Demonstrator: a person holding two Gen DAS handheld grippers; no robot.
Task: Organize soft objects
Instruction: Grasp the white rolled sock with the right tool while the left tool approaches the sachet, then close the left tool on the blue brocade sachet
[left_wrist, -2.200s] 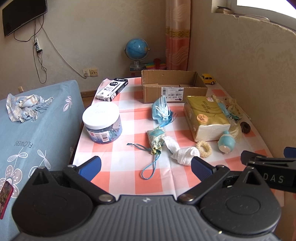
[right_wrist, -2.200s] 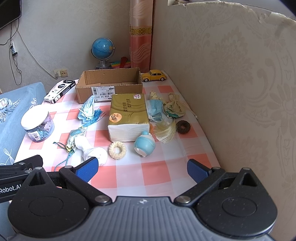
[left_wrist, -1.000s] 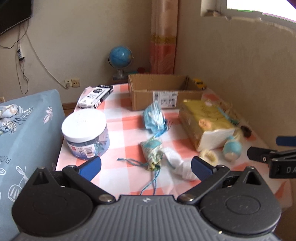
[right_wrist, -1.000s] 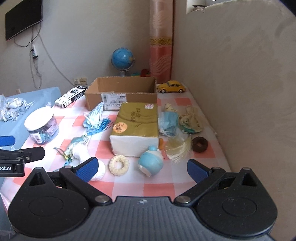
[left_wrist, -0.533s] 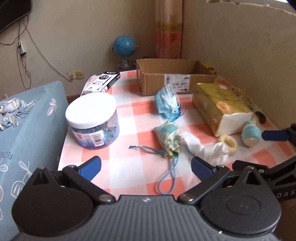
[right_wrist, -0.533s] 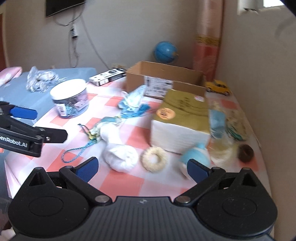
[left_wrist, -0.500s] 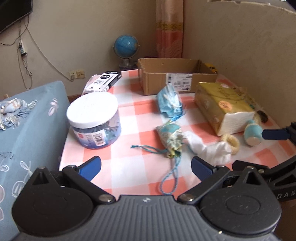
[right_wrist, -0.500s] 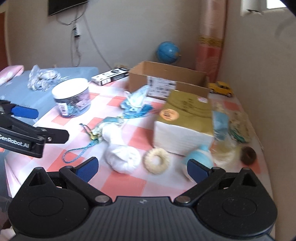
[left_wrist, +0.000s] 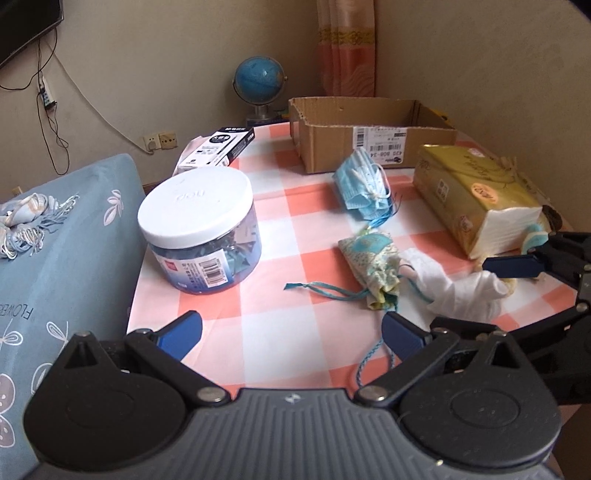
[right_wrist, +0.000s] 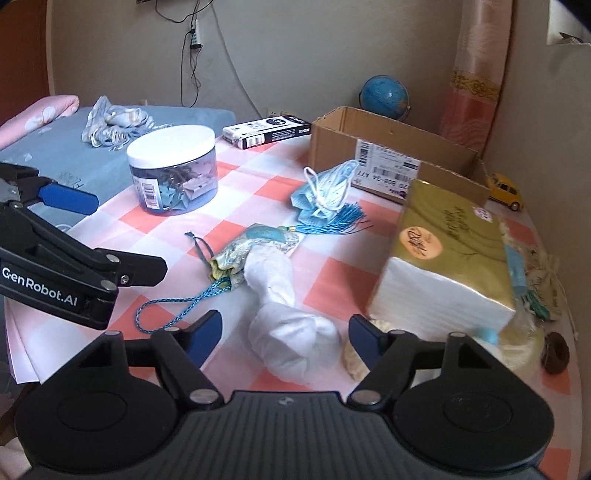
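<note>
A white knotted sock (right_wrist: 291, 332) lies on the checked tablecloth, right between the blue pads of my open right gripper (right_wrist: 282, 334). It also shows in the left wrist view (left_wrist: 461, 288). Beside it lie a floral drawstring pouch (left_wrist: 373, 258) with a blue cord and a blue face mask (left_wrist: 364, 184). An open cardboard box (left_wrist: 369, 136) stands at the back. My left gripper (left_wrist: 291, 328) is open and empty above the table's near edge, left of the pouch.
A jar with a white lid (left_wrist: 201, 229) stands at the left. A gold tissue pack (right_wrist: 447, 258), a cream ring, a blue toy, a black-and-white carton (left_wrist: 218, 147), a yellow toy car (right_wrist: 506, 190) and a globe (left_wrist: 260, 81) are around. A blue bed (left_wrist: 55, 240) adjoins on the left.
My right gripper has moved forward and down, so the white sock now sits between its pads. My left gripper has come closer to the table and the jar.
</note>
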